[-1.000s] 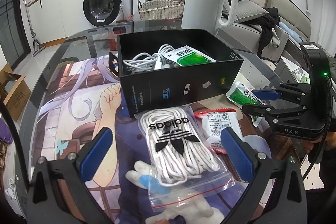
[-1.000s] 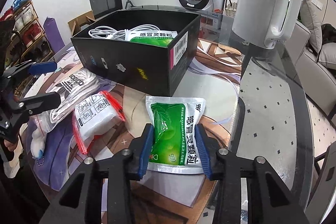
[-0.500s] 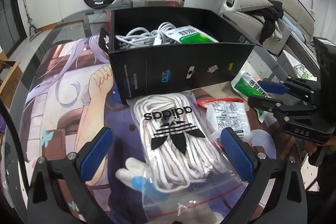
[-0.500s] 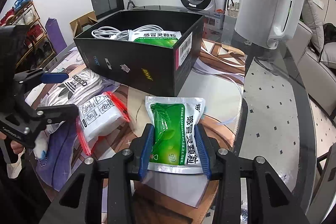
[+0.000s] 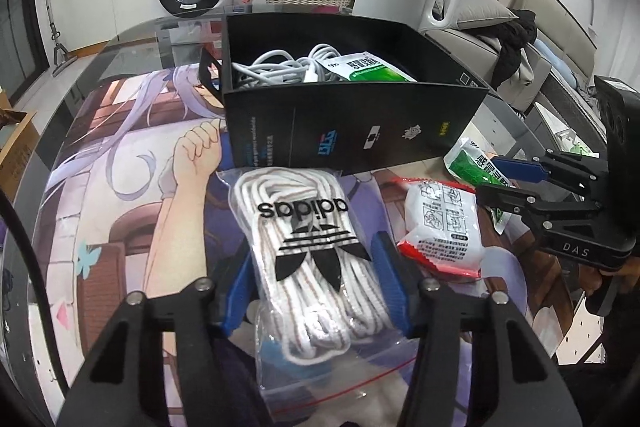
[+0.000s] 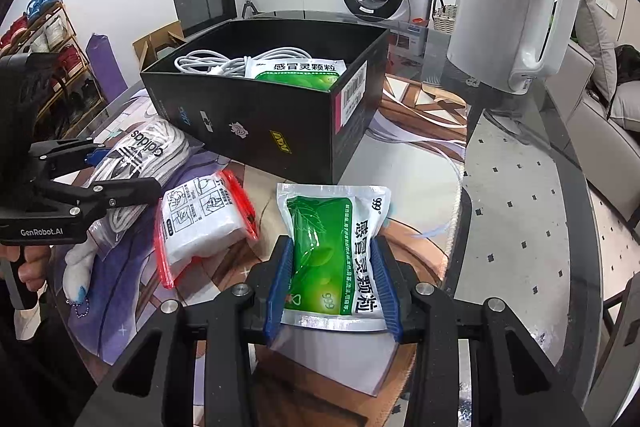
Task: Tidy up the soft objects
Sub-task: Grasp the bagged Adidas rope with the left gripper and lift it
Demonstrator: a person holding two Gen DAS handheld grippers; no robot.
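A clear zip bag of white Adidas laces (image 5: 304, 227) lies on the printed mat in front of a black box (image 5: 360, 131). My left gripper (image 5: 314, 251) is closing, and its blue pads (image 5: 390, 287) press the bag from both sides. The right wrist view shows that gripper (image 6: 128, 169) over the laces bag (image 6: 148, 155). My right gripper (image 6: 332, 247) is shut on a green medicine sachet (image 6: 320, 223) resting on the table. In the left wrist view the right gripper (image 5: 488, 179) sits on the sachet (image 5: 468, 163).
The box (image 6: 260, 123) holds a white cable (image 5: 276, 67) and another green sachet (image 5: 372, 67). A white pack with a red zip (image 5: 440, 223) lies between the two grippers. A white kettle (image 6: 508, 7) stands behind the box. A white soft toy (image 6: 76, 267) lies under the laces bag.
The left gripper's jaws have come in from wide apart onto the sides of the laces bag. The right gripper and its sachet have stayed put.
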